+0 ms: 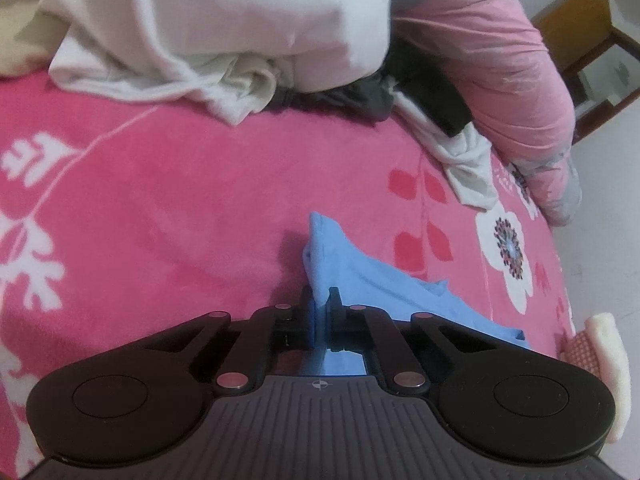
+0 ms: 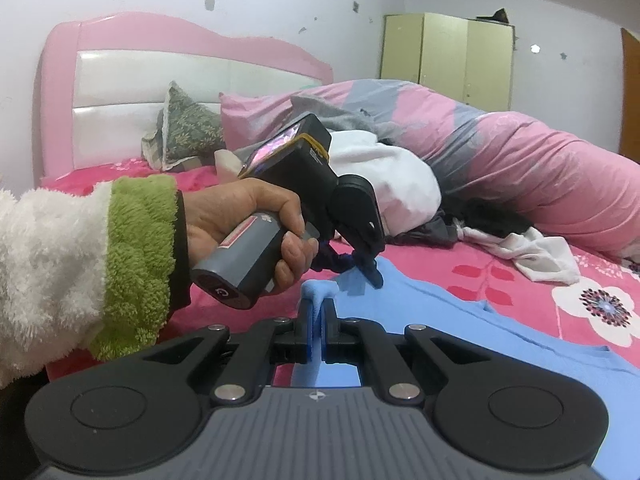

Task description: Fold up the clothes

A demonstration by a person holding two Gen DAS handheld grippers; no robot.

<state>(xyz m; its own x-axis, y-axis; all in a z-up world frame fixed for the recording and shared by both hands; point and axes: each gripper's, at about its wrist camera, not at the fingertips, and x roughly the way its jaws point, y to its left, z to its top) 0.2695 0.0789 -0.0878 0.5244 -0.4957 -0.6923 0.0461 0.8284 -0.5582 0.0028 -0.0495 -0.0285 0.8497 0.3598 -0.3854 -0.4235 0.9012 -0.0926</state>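
A light blue garment (image 2: 460,320) lies spread on the pink flowered bedspread (image 1: 160,200). In the left wrist view my left gripper (image 1: 323,300) is shut on a bunched edge of the blue garment (image 1: 360,272), which trails off to the right. In the right wrist view my right gripper (image 2: 318,308) is shut on another fold of the same cloth. Just beyond it, a hand holds the left gripper (image 2: 370,270), its tips pinching the blue cloth close to my right one.
A heap of white clothes (image 1: 224,40) and dark clothes (image 1: 352,98) lies further up the bed, beside a rolled pink quilt (image 1: 500,60). Pink headboard (image 2: 160,72), a pillow (image 2: 188,128) and a wardrobe (image 2: 448,56) stand behind. The bed's edge and floor (image 1: 600,240) are on the right.
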